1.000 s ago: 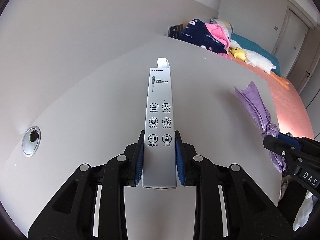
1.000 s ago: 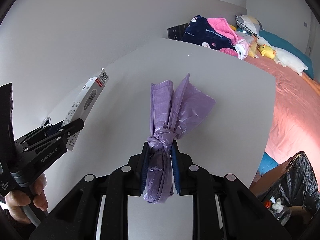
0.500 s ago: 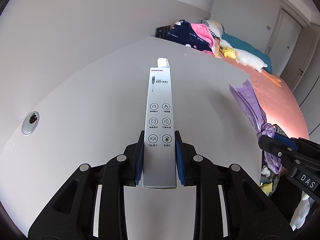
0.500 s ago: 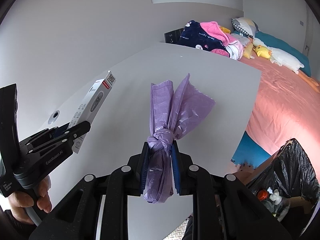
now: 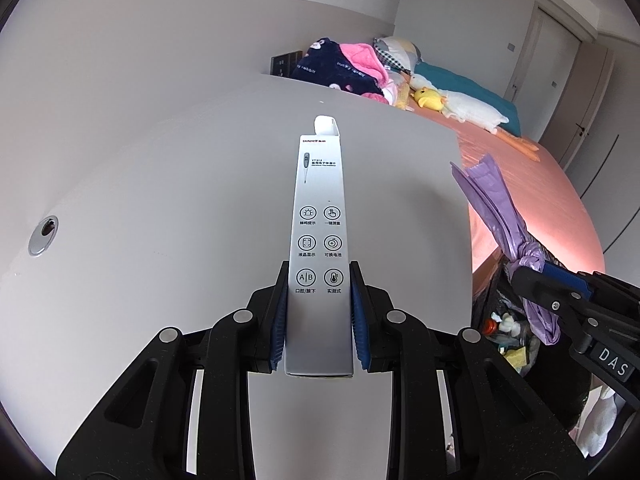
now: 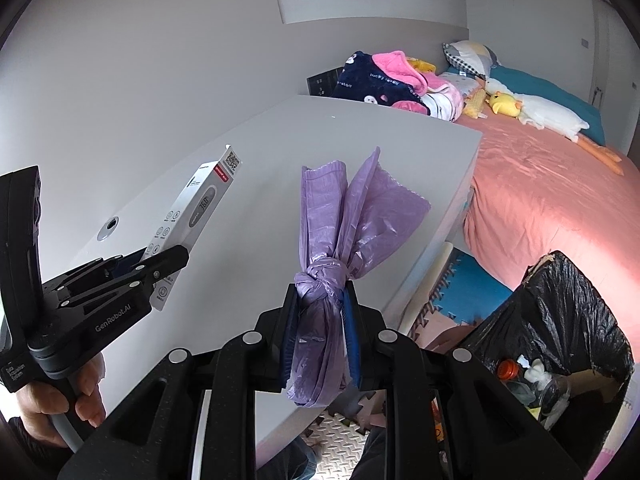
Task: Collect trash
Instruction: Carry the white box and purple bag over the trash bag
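The left tongs (image 5: 319,312) are clamped on a long, thin silver-white box (image 5: 320,248), the blue pads pressing its two narrow sides near its lower end. The box points away from the camera, held in the air over the white tabletop (image 5: 160,208), its printed face up with a thermometer drawing and six round icons. From the right wrist view the same box (image 6: 192,220) juts up at a slant out of the left tongs (image 6: 160,264), with a hand (image 6: 60,396) wrapped around the handle below.

The right tongs (image 6: 320,320) are closed on a knotted purple plastic bag (image 6: 332,232), gripping it at and just under the knot; the two loose ends fan upward and a crumpled tail hangs below the pads. In the left wrist view that bag (image 5: 500,208) shows at the right, beyond the tabletop's edge, held by the right tongs (image 5: 536,276).

Below and to the right of the purple bag stands a bin lined with a black bag (image 6: 568,308), open at the top, with a bottle and other rubbish inside. A round metal grommet (image 5: 43,232) is set in the tabletop at the left. Past the tabletop is a bed (image 6: 560,200) with a pink sheet, piled blankets and a yellow plush toy (image 6: 504,104).
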`<state>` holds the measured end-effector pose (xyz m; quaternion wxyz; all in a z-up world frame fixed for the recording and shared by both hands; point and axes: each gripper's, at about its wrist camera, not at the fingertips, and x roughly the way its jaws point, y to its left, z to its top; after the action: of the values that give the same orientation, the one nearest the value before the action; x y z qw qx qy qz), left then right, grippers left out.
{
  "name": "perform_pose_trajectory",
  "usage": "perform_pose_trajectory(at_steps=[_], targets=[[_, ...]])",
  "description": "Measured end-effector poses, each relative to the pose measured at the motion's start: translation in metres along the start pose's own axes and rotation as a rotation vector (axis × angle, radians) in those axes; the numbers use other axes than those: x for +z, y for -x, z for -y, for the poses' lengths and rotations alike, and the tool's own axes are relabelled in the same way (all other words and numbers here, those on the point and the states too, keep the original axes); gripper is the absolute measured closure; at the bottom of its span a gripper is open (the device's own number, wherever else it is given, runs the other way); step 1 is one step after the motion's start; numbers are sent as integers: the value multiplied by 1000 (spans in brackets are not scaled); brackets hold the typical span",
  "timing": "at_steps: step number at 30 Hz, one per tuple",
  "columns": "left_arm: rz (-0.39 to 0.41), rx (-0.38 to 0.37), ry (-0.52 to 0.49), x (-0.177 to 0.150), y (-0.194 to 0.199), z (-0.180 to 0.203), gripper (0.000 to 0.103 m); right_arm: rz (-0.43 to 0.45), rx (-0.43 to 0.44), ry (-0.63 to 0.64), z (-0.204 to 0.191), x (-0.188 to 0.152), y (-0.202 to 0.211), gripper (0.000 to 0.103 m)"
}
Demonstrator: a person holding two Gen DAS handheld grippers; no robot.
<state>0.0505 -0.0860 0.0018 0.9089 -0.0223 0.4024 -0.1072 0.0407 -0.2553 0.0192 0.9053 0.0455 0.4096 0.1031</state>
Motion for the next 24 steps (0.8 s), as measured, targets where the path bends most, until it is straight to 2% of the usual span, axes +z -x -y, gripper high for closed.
perform_pose_trajectory(at_steps=[22,24], targets=[[-23,-136,-143,-10,-9,106,76,62,-100,-142,85,-32,53,80],[-15,-156,-150,-9,-11,113,99,74,-116,-161,94,-35,57,80]])
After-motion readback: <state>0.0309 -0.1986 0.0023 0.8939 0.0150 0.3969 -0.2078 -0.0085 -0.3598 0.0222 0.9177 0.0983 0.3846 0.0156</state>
